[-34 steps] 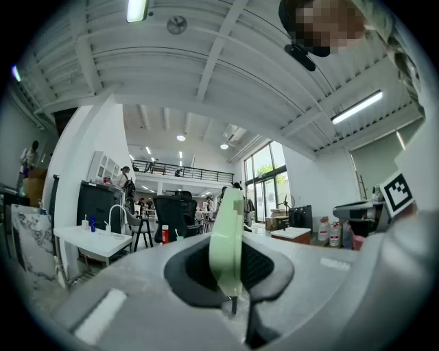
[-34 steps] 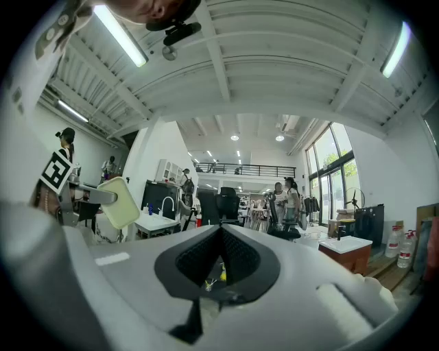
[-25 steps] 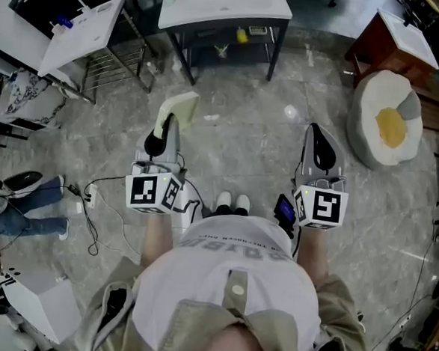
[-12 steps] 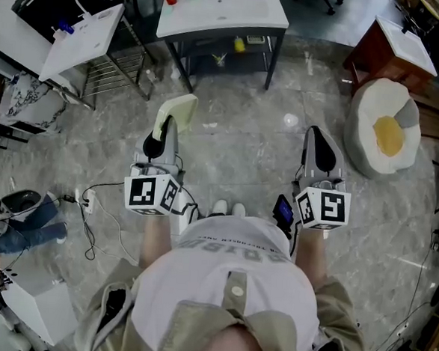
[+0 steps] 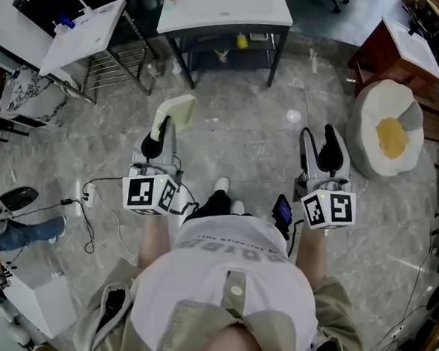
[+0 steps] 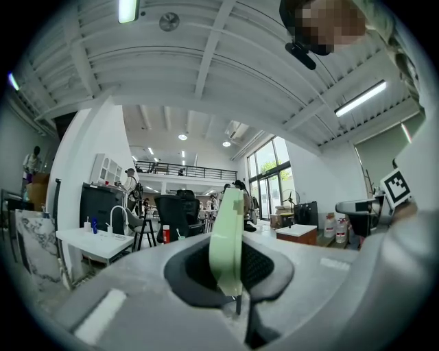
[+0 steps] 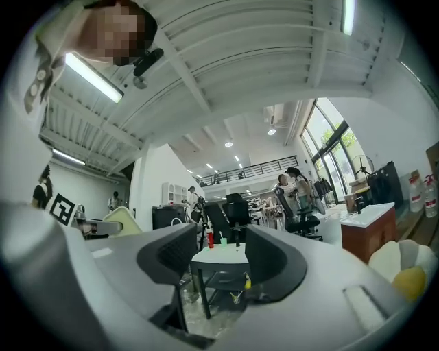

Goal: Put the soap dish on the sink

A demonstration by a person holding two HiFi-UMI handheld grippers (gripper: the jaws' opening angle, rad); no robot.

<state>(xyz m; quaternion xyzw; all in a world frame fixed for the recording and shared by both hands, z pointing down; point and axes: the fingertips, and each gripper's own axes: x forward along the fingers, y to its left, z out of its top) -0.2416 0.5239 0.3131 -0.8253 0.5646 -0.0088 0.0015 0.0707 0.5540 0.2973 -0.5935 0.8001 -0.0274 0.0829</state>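
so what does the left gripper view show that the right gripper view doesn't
Left only: the left gripper shut on the pale green soap dish, edge-on between its pads, and a side basin with a blue bottle. Right only: the right gripper, jaws just opening with nothing between them, framing the white sink on dark legs, plus an egg-shaped cushion. Both: the red bottle, the red-brown cabinet, the balcony railing, and the dish itself, small at the right view's left edge.
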